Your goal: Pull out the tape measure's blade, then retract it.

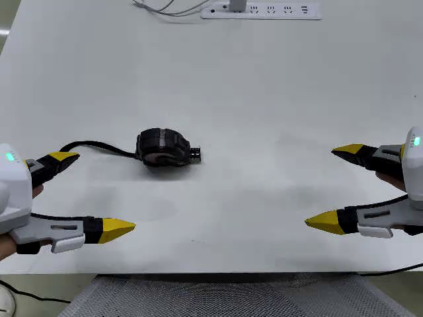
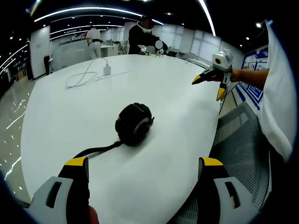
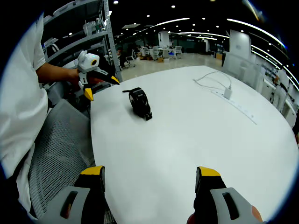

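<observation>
A black tape measure [image 1: 163, 147] lies on the white table [image 1: 264, 99], its blade tab pointing right and a black wrist strap [image 1: 92, 146] trailing to the left. The same tape measure [image 2: 134, 122] sits ahead of my left gripper [image 2: 145, 163], and further off [image 3: 140, 101] from my right one [image 3: 149, 171]. My left gripper [image 1: 99, 191] stands open at the table's left front, apart from the case. Open too, my right gripper [image 1: 334, 187] is at the right front, well away from it. Nothing is between either pair of jaws.
A white power strip [image 1: 261, 10] with cables lies at the table's far edge. A grey mesh chair [image 1: 231, 297] stands below the near edge. People stand at benches in the background of the left gripper view.
</observation>
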Demonstrator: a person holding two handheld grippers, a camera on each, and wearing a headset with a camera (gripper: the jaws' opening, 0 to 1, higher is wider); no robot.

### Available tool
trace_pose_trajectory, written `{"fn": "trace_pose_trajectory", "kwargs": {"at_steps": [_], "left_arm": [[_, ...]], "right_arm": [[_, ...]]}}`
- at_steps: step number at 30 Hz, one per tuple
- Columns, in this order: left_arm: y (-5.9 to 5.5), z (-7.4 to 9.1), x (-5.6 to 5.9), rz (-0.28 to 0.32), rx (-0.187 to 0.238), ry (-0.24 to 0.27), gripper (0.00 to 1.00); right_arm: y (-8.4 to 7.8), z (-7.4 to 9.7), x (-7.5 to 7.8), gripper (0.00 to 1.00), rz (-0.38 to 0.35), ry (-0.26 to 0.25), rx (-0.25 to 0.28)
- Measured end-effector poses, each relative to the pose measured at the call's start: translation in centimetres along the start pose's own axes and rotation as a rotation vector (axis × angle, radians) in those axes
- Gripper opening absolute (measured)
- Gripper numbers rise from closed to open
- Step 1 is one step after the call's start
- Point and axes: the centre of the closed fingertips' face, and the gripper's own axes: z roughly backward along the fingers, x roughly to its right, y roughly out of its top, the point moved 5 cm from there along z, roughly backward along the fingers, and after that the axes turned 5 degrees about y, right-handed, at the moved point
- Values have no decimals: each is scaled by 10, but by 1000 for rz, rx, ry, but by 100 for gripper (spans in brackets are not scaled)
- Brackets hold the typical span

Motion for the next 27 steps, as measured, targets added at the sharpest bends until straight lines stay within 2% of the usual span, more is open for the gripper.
{"fn": "trace_pose_trajectory", "kwargs": {"at_steps": [13,27], "left_arm": [[1,-1,-1,-3,-1,-1,95],[2,-1,0,-8,-8,-10,94]], "right_arm": [[1,0,-1,80,5,2,19],[1,-1,1,81,20,-9,7]]}}
